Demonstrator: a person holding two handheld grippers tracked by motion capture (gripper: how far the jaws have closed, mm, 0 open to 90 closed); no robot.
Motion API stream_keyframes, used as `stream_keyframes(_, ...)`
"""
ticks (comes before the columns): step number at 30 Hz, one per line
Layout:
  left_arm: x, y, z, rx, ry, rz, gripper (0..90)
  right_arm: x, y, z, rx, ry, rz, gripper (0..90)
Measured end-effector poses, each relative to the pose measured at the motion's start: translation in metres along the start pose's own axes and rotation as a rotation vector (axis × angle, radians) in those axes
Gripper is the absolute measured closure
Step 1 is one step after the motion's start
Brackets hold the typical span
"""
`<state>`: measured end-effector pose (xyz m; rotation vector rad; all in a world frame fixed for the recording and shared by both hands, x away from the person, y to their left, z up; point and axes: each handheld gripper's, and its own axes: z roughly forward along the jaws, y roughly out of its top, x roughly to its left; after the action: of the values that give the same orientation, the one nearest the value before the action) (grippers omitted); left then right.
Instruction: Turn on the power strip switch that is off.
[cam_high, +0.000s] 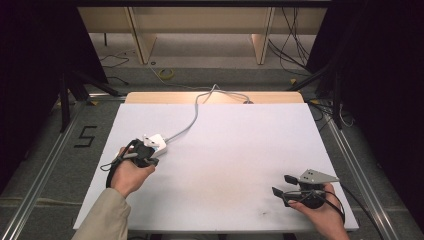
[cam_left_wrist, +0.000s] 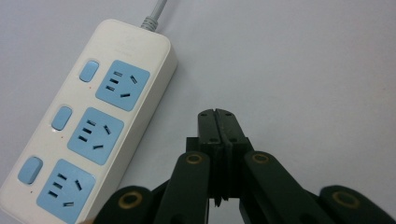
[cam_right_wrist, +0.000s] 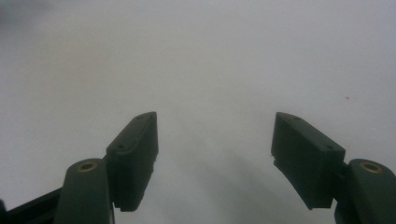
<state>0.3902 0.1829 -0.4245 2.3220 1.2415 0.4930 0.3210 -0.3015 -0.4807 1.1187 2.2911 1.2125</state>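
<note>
A white power strip (cam_left_wrist: 88, 116) with three blue sockets and three blue switches lies on the white table; its grey cord (cam_high: 192, 117) runs off toward the far edge. In the high view the strip (cam_high: 156, 141) shows at the left, partly hidden under my left gripper (cam_high: 146, 151). In its own view the left gripper (cam_left_wrist: 218, 122) is shut and empty, its jaws pressed together just right of the strip. My right gripper (cam_high: 283, 185) rests near the front right of the table; its jaws (cam_right_wrist: 215, 154) stand wide apart over bare table surface.
The white board (cam_high: 225, 160) lies on a wooden table (cam_high: 215, 97). Dark stands and loose cables (cam_high: 292, 47) sit on the floor beyond and to both sides. A "5" mark (cam_high: 86, 136) is on the floor at left.
</note>
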Motion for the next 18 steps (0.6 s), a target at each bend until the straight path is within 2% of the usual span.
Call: stream_keyframes(18,0.012,0.005,-0.006,0.003,0.005,-0.027,89.9,0.000,0.000,0.000,-0.001,-0.001,-0.002,32.7)
